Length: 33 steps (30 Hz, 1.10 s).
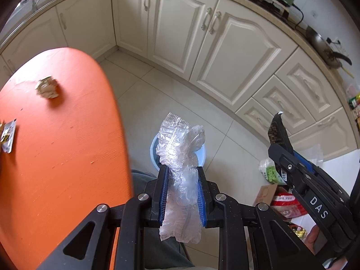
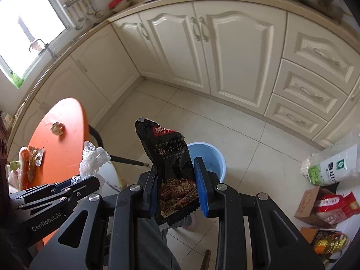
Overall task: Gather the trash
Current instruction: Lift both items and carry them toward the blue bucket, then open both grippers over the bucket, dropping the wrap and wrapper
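Mid-task, carry-to-bin step. Both claws are loaded and off the tabletop, over the tiled floor, with the blue bin (image 2: pixel 208 159) ahead and below.

Left claw (image 1: pixel 181 193): clamped on a wad of crumpled clear plastic wrap (image 1: pixel 180 157). The wad sticks out well past the fingertips and a tail hangs behind the pads. In the left wrist view the wrap covers most of the bin's mouth, so the claw looks roughly lined up above it.

Right claw (image 2: pixel 177 186): clamped on a black pepper steak sauce packet (image 2: pixel 171 164), pinched near its lower end, torn top pointing forward. The bin shows just right of and behind the packet, close but not centred under it.

Pose: both claws pitched steeply down, side by side; each one shows in the other's camera. A trouser leg sits below the claws in both views.

Next move, my read: get each load squarely over the bin opening, then spread the jaws. The wrap is light and may cling to the ribbed blue pads, so it might need a shake. The packet is stiffer and should drop clean.

Still to collect on the orange tabletop (image 1: pixel 67 135): a crumpled paper ball (image 1: pixel 47 87) and an opened wrapper (image 1: pixel 7 136) at the edge, plus more wrappers bunched further along in the right wrist view.
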Each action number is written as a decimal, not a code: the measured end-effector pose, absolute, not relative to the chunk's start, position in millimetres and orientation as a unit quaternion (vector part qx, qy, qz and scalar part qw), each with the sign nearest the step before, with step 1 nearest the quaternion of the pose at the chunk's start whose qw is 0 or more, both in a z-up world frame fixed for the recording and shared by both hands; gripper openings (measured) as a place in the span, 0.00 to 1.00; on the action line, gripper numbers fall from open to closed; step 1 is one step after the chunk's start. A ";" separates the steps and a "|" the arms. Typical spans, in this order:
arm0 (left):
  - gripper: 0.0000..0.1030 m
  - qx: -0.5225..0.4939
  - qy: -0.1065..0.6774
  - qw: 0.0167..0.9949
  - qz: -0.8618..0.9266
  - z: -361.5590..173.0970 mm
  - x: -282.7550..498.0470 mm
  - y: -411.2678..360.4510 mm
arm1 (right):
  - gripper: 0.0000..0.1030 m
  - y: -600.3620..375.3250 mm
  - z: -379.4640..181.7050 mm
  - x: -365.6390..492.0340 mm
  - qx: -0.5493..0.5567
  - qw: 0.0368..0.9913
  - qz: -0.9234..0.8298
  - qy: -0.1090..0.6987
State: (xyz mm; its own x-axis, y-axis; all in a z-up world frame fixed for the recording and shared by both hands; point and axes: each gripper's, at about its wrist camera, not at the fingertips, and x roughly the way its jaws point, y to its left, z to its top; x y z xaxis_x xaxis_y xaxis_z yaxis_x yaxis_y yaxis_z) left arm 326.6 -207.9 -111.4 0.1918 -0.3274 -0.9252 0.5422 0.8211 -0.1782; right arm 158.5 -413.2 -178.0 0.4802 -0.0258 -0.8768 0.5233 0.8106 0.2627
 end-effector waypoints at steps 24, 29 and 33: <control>0.74 0.108 0.601 0.744 -0.270 -192.4 400.3 -303.3 | 0.28 -466.3 -243.3 170.3 0.308 0.772 -0.191 0.522; 0.74 0.117 0.592 0.752 -0.268 -184.1 395.4 -299.8 | 0.31 -461.5 -245.4 178.3 0.313 0.774 -0.172 0.522; 0.74 0.110 0.588 0.756 -0.266 -179.3 390.0 -289.6 | 0.36 -460.1 -238.3 182.8 0.331 0.782 -0.151 0.506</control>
State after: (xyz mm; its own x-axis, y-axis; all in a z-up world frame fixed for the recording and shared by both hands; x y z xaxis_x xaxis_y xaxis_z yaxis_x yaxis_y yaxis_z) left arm 390.0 -289.6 -179.3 0.1673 -0.2732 -0.9473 0.5312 0.8344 -0.1468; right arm 182.8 -460.1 -238.3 0.4426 0.0992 -0.8912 0.5712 0.7349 0.3654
